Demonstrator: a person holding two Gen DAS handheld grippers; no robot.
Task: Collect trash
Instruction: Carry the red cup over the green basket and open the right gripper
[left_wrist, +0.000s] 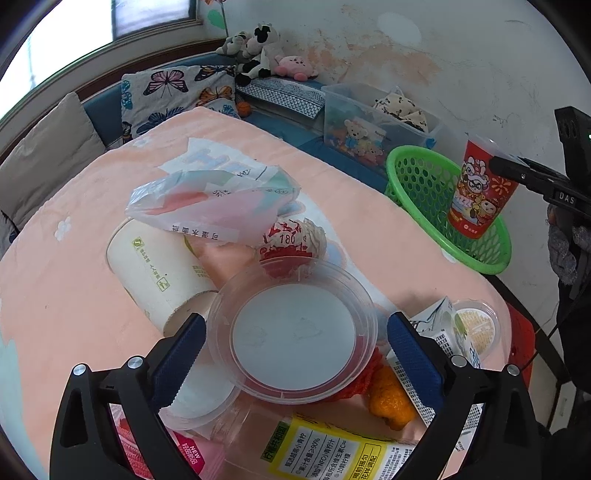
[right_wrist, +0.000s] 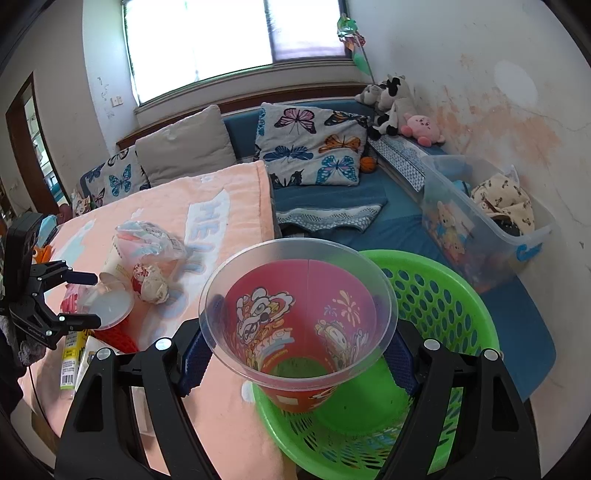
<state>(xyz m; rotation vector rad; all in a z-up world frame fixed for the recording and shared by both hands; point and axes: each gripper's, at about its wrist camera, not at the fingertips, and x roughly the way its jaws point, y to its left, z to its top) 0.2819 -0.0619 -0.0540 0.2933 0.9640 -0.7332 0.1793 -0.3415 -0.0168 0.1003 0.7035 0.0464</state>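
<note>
Trouble is likeliest at the green basket (right_wrist: 443, 295), the biggest thing in play: it sits at the edge of the pink-covered table (left_wrist: 74, 277), and a push from the cup could, I judge, tip it or nudge it off the side. The right gripper (right_wrist: 295, 354) is closed on the red printed cup (right_wrist: 299, 332), held upright over the basket's opening; let go too high or off-centre and the cup may bounce off the rim. The left gripper (left_wrist: 291, 350) is spread wide, gripping nothing, its fingers either side of the clear round lid (left_wrist: 291, 332); closing there could make the thin lid flex and skid onto the clutter beneath. Counted: one basket, one red cup, one white paper cup (left_wrist: 155, 273) lying on its side, one crumpled plastic bag (left_wrist: 214, 199), one clear lid, one small milk carton (left_wrist: 439, 325), one orange peel (left_wrist: 391, 402).
</note>
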